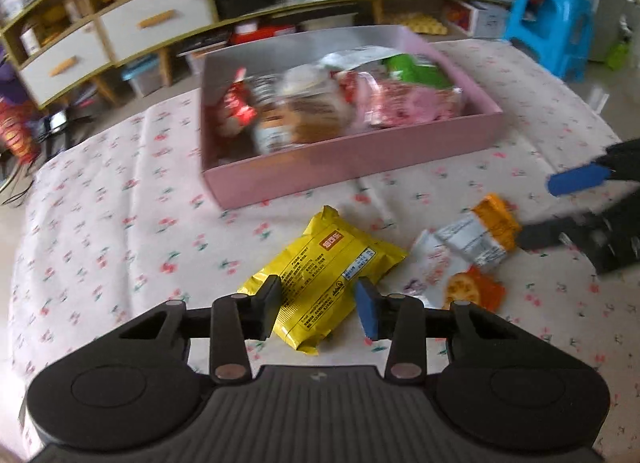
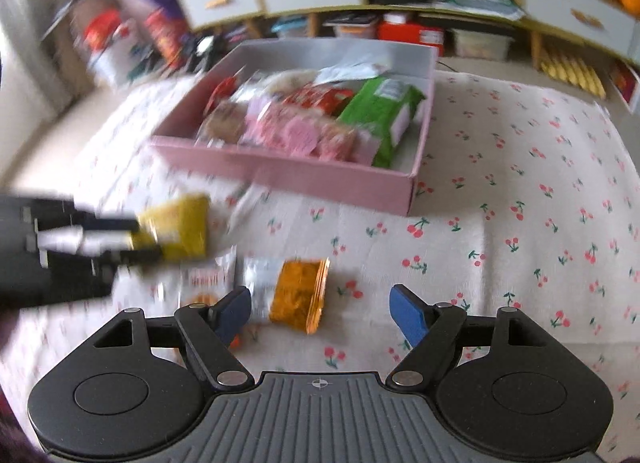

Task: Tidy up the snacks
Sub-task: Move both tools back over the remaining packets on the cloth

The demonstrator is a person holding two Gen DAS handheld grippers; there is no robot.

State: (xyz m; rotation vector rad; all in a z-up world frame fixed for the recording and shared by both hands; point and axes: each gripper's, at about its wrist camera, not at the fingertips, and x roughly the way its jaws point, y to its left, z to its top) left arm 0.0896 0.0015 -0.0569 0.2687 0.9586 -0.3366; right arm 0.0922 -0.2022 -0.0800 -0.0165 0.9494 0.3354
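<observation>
A white cloth printed with small red cherries [image 1: 100,199] covers the table, with cluttered drawer shelves behind it and a shallow pink cardboard box [image 1: 344,159] already holding many packets at twelve o'clock from both claws. Loose snacks lie on the cloth in front of the box. The left gripper [image 1: 318,309] has its jaws partly closed around the near end of the yellow foil snack packet [image 1: 324,267]; the pads stand at the packet's sides, but whether they press it I cannot tell. The packet's long axis runs from seven o'clock toward one o'clock, pointing roughly at the box. The right gripper [image 2: 320,313] stands wide open and holds nothing; the small orange-and-silver packet [image 2: 290,289] lies between its jaws, nearer the left finger, long axis lying nine to three. A white packet with an orange biscuit picture [image 1: 448,271] lies touching it at nine o'clock. Each claw is nearer its own packet, so I judge two separate lifts toward twelve o'clock.
</observation>
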